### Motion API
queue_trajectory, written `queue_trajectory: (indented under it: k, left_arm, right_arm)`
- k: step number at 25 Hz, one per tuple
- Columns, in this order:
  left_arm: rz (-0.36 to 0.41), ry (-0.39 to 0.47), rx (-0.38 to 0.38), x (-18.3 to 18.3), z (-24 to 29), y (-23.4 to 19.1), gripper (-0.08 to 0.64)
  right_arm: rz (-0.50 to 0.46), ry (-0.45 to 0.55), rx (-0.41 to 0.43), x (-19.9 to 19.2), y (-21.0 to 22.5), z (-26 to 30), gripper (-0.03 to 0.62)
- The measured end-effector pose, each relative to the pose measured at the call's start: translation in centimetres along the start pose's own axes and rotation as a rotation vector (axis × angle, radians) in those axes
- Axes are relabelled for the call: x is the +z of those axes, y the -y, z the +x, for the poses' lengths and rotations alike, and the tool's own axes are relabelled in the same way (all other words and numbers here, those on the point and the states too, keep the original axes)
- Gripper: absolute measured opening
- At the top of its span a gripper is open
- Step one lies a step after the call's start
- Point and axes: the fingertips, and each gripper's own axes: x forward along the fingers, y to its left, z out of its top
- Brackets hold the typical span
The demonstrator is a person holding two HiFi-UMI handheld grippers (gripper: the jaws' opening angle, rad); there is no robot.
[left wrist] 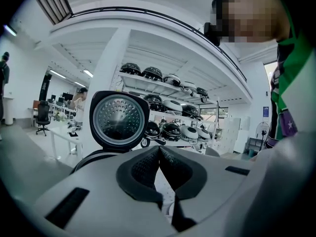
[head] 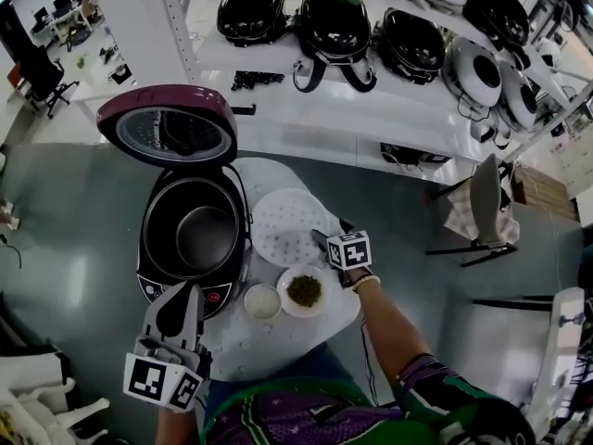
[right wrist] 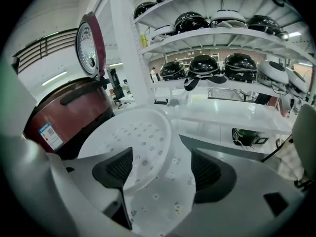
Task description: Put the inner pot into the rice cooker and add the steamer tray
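Presently, in the head view, the rice cooker (head: 190, 235) stands with its lid (head: 169, 126) raised and the inner pot (head: 206, 236) seated inside, just ahead of the left tool (head: 182, 293). The steamer tray (head: 285, 225) lies flat on the bench (head: 278, 341), directly ahead of the right tool (head: 321, 240). Two small bowls (head: 304, 291) sit close on that tool's left.

Left gripper view: the jaws are closed pad to pad with nothing between them. The lid stands ahead of the tips and above them.

Right gripper view: the jaws stand wide apart. The tray's near rim lies between them, closer to the left pad. Neither pad presses on it, so nothing is held.

Assessed risks: a bite on the thin rim alone may let the tray tip or slip when lifted. Closing off-centre may shove it along the bench. A careless swing could upset the bowls.
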Motion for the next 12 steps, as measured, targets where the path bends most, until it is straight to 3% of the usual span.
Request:
queue_trajectory:
  k: [4, 12]
  left_arm:
    - [-0.003, -0.006, 0.011, -0.3, 0.0, -0.4, 0.021]
    - [-0.017, -0.011, 0.029, -0.6, -0.3, -1.3, 0.021]
  right_arm:
    - [0.031, 0.001, -0.006, -0.2, 0.3, 0.5, 0.342]
    - [0.052, -0.023, -0.037, -0.4, 0.6, 0.9, 0.209]
